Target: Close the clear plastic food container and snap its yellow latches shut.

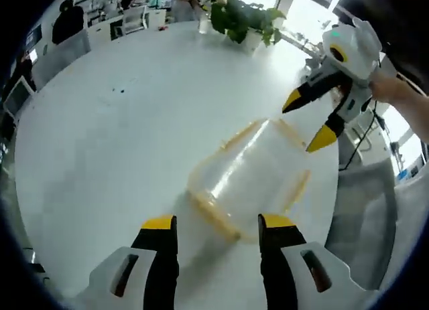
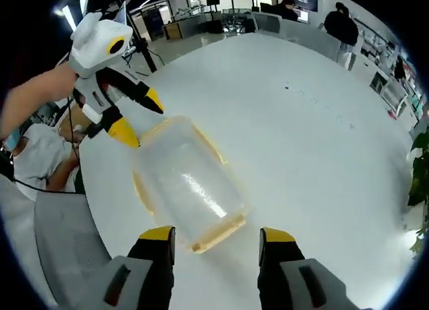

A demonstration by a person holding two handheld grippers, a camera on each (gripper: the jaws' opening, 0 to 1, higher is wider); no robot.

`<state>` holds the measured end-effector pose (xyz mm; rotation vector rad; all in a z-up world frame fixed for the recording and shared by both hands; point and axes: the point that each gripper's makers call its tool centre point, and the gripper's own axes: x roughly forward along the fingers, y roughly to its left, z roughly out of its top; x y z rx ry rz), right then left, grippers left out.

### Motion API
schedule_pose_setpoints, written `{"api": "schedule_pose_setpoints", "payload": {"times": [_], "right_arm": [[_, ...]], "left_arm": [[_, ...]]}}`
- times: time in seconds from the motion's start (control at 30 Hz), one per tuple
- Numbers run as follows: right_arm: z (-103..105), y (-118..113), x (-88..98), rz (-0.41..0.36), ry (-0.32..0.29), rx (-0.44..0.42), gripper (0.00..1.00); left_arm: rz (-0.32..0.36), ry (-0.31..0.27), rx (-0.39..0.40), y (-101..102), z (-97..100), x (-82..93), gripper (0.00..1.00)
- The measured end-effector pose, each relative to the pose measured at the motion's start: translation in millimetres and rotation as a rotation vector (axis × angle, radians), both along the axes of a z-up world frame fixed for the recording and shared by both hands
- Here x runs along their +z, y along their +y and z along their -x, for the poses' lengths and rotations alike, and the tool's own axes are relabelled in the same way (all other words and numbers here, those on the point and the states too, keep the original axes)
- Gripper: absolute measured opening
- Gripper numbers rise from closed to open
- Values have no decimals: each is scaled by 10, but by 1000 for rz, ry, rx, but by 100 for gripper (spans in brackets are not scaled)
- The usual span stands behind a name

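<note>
Here: clear, rounded plastic container [image 1: 251, 179] on smooth white table [image 1: 114, 142]; left tongs [image 1: 218, 223], right tongs [image 2: 214, 235] both released.

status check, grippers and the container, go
Left gripper open, short of the container. Right gripper open, at its opposite end. Container on the white table, yellow latches not gripped. Nothing in the way.

Bare white table [image 1: 120, 136] around clear container [image 1: 251, 176], plant [image 1: 241, 15] at far edge
</note>
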<state>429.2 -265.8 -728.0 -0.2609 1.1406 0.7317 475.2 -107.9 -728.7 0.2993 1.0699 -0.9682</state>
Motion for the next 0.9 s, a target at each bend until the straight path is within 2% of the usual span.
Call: {"api": "schedule_pose_setpoints", "payload": {"times": [0.13, 0.23, 0.33, 0.53, 0.63, 0.9], "right_arm": [[-6, -18, -21, -1, -2, -44, 54], [-27, 1, -4, -48, 8, -124, 52], [-12, -16, -19, -51, 25, -152, 50], [8, -22, -27, -80, 54, -250, 47], [0, -3, -34, -124, 73, -324, 45], [61, 55, -105, -172, 107, -406, 43]], "left_arm": [[-7, 25, 43, 14, 32, -34, 45], [1, 34, 88, 19, 37, -48, 44], [23, 63, 129, 2, 58, -62, 44], [34, 84, 168, -12, 82, -76, 42], [44, 90, 199, -15, 65, -75, 41], [60, 109, 233, -44, 101, -73, 36]]}}
